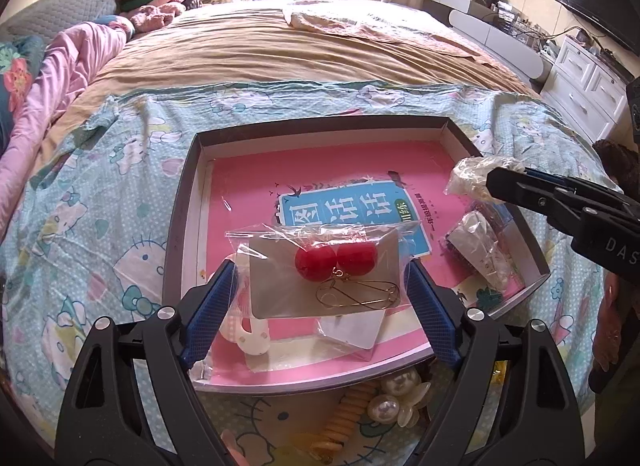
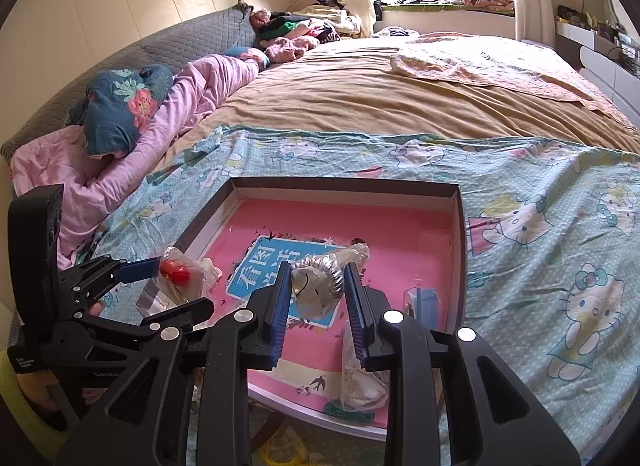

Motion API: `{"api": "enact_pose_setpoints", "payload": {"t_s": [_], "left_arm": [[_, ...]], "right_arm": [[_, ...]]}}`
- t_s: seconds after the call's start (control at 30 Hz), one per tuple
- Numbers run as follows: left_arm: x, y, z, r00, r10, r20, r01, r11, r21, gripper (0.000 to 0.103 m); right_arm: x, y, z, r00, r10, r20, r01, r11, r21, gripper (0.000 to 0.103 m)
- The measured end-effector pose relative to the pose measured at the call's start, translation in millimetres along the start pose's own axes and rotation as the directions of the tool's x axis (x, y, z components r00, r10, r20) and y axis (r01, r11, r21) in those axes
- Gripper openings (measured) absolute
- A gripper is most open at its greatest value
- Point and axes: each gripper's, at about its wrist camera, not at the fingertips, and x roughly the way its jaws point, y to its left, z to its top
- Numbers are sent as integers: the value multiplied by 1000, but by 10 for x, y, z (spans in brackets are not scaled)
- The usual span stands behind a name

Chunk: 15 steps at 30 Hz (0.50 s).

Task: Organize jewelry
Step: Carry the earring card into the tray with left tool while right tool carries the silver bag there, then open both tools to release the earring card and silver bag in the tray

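Jewelry: 2 red earrings (image 1: pixel 335 261), 1 bag (image 1: pixel 316 266).

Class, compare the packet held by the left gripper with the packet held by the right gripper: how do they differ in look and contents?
The left gripper holds a flat clear packet with two red ball earrings on a card; the right gripper holds a crumpled packet with a silvery item. The flat clear packet spans wide-set fingers; the crumpled packet sits between narrower ones. Both are clear plastic, held over the pink-lined box.

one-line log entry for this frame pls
left gripper: holds red earring packet | right gripper: holds clear bag | both over box | phase: placing
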Motion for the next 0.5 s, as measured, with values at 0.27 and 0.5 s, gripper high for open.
{"api": "enact_pose_setpoints", "payload": {"t_s": [0.27,0.5], "left_arm": [[79,47,-37,1000,-4,-15,4,1000,-8,78],[99,100,-69,1000,-7,-24,6,1000,-15,83]], "right_arm": [[204,-4,-13,999,-9,-41,9,1000,-5,25],[326,-29,-59,997,-12,-72,12,1000,6,25]]}}
